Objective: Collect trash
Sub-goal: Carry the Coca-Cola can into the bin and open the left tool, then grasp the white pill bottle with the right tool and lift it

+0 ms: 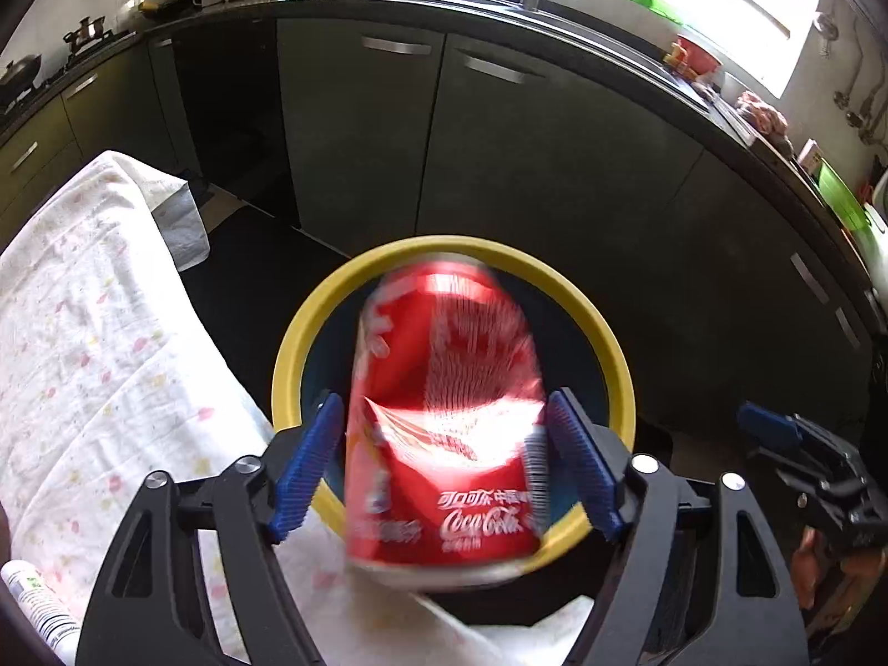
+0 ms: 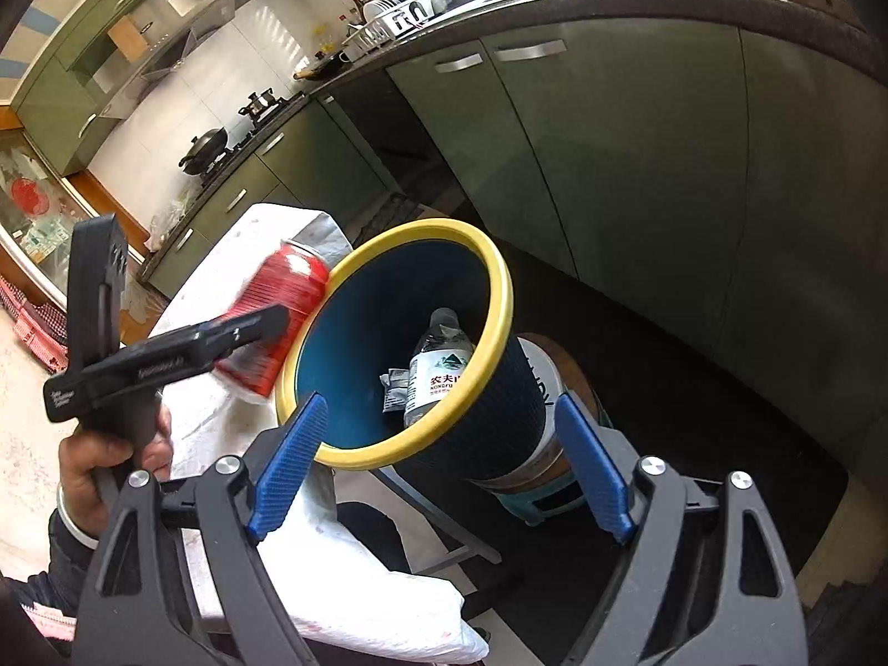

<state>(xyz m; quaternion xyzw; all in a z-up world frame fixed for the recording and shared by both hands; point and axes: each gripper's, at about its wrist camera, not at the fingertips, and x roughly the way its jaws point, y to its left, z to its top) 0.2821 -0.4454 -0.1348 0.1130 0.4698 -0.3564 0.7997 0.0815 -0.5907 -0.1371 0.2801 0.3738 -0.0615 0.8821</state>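
A red Coca-Cola can [image 1: 444, 388], dented and blurred, sits between the blue pads of my left gripper [image 1: 444, 399] above the mouth of the yellow-rimmed blue bin [image 1: 311, 322]. Narrow gaps show on both sides of the can, so the pads do not press on it. From the right wrist view the can [image 2: 277, 305] hangs by the bin's left rim [image 2: 499, 288] next to the left gripper [image 2: 250, 327]. My right gripper [image 2: 438, 466] stands open and empty in front of the bin. A clear water bottle [image 2: 438, 366] and a small packet [image 2: 391, 388] lie in the bin.
A table under a white flowered cloth [image 1: 83, 333] runs along the bin's left side, with a white tube [image 1: 33, 605] at its near end. The bin stands on a low stool [image 2: 549, 499]. Green kitchen cabinets [image 1: 499, 155] and a dark worktop curve behind.
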